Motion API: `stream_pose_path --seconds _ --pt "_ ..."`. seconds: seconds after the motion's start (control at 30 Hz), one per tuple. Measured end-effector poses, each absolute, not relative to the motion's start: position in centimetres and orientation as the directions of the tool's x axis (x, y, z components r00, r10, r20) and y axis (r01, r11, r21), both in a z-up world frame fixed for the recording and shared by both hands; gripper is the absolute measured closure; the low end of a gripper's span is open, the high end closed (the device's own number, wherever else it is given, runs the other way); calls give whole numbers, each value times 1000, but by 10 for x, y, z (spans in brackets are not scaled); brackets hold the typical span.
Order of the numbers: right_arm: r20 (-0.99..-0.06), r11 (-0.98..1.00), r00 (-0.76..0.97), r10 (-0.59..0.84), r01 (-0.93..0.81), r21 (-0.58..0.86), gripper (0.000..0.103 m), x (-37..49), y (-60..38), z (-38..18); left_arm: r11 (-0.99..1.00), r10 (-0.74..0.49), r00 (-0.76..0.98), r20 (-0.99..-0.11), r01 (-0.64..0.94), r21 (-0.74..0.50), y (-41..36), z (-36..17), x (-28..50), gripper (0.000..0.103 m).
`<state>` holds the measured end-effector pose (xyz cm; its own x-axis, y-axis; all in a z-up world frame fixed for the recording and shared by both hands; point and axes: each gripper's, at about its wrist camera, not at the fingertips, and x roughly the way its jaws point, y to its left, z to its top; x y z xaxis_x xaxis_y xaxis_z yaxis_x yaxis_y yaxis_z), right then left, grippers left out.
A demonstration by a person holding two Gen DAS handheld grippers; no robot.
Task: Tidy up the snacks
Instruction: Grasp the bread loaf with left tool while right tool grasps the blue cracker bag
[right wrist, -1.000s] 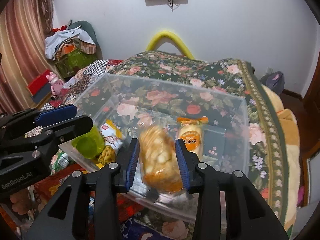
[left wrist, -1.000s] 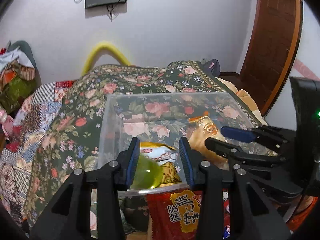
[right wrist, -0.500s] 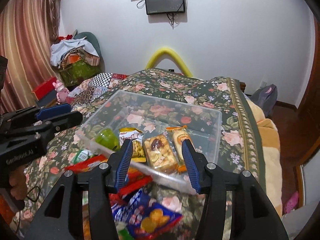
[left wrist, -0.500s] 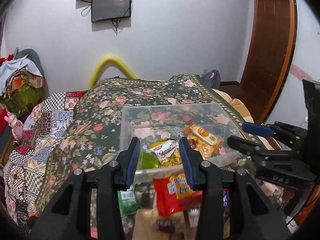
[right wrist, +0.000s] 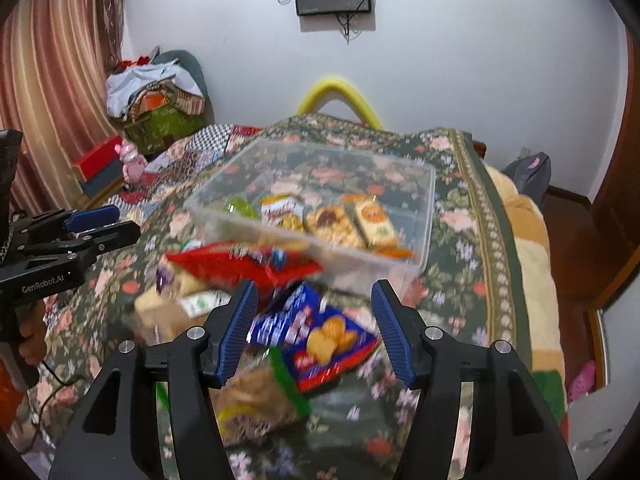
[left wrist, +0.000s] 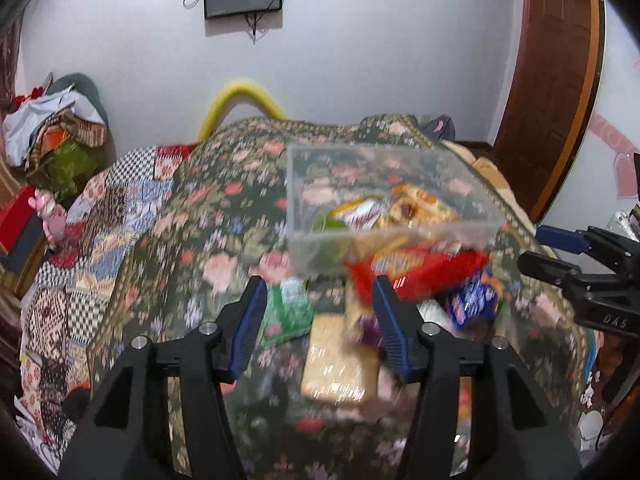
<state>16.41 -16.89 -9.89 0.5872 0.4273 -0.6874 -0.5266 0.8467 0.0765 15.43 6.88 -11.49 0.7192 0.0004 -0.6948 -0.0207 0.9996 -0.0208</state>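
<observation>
A clear plastic bin (right wrist: 424,216) (left wrist: 296,184) stands on the floral bedspread and holds a green jelly cup (right wrist: 240,206), a small white-and-yellow packet (right wrist: 280,212) and two wrapped pastries (right wrist: 332,224). In front of it lie loose snacks: a red bag (right wrist: 240,264) (left wrist: 424,268), a blue biscuit bag (right wrist: 320,336), a green packet (left wrist: 288,312) and a tan wrapped pack (left wrist: 340,360). My left gripper (left wrist: 318,324) is open and empty above the loose snacks. My right gripper (right wrist: 312,330) is open and empty over the blue bag.
The floral bedspread (left wrist: 208,240) covers the bed. A yellow curved tube (right wrist: 340,92) stands at the bed's far end. Piled clothes (right wrist: 156,100) and a curtain (right wrist: 52,80) are at the left; a wooden door (left wrist: 548,80) is at the right.
Both grippers have pulled back from the bin and risen. Both have opened wider. The pastry the right gripper held over the bin now lies inside it.
</observation>
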Motion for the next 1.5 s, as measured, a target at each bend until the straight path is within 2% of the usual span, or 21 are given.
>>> stream_pose_path --seconds 0.23,0.37,0.5,0.6,0.73,0.8,0.9,1.03,1.07,1.2,1.5 --pt "-742 850 533 408 -518 95 43 161 -164 -129 999 -14 655 -756 -25 -40 77 -150 143 42" --pt "-757 860 526 389 -501 94 30 171 -161 -140 999 -42 616 -787 2 -52 70 -167 146 39" --pt "-782 856 500 373 -510 82 28 179 -155 -150 998 -62 592 -804 21 -62 62 -182 152 35" --pt "-788 853 490 373 -515 84 16 180 -153 -156 998 -61 578 -814 16 -63 60 -191 161 34" --pt "-790 850 477 386 -516 104 12 186 -151 -159 998 -51 559 -828 10 -55 56 -202 173 34" --pt "-795 846 461 395 -520 119 6 190 -150 -162 999 -47 553 -832 8 -51 54 -207 176 34" --pt "-793 844 461 398 -523 119 4 191 -148 -162 997 -63 557 -828 6 -72 54 -212 179 36" --pt "-798 830 438 414 -541 134 5 192 -144 -166 996 -81 571 -817 14 -89 55 -213 180 46" --pt "-802 825 422 424 -545 149 8 192 -144 -168 996 -81 575 -814 19 -87 54 -212 179 47" --pt "-805 814 391 446 -552 182 40 190 -143 -173 997 -70 583 -810 17 -74 54 -211 178 47" --pt "-795 821 409 449 -541 185 47 182 -155 -164 998 -35 592 -805 -16 -55 65 -204 162 48"
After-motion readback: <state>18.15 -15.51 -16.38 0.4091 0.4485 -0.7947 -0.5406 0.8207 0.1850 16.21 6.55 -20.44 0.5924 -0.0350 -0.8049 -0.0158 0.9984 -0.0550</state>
